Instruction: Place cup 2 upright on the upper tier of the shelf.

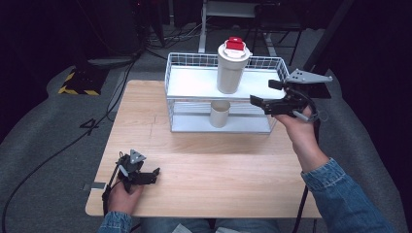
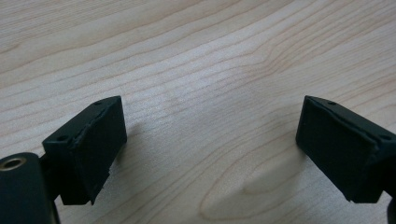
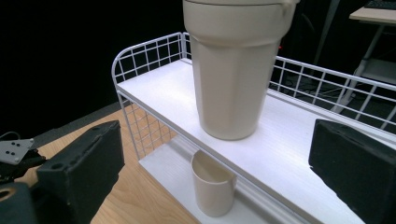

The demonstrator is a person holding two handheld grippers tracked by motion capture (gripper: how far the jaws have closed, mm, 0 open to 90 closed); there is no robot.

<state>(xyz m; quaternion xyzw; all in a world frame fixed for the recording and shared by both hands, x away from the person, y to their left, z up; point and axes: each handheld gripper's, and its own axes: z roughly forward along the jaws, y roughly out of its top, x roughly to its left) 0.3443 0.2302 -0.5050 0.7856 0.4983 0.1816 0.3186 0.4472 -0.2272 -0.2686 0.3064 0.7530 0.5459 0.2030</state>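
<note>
Both grippers' fingers stand spread with nothing between them: the right gripper (image 1: 268, 93) hangs beside the tall cream tumbler (image 1: 231, 68) on the wire rack's (image 1: 192, 59) top shelf. Left gripper (image 1: 152, 174) rests on the table (image 1: 204, 165), well apart.

Light wooden bench (image 1: 204, 170) looks like smooth laminate, grain printed pale with a soft sheen. The white two-tier wire rack (image 1: 176, 73) is thin coated metal mesh, and its shelves are flat and matt. Tall cream plastic tumbler (image 3: 236, 70) has a satiny faceted wall and a glossy red lid piece. The small cream plastic cup (image 3: 212, 189) is matt. Black rubbery fingers (image 2: 93, 144) look dull and slightly rough-edged.
</note>
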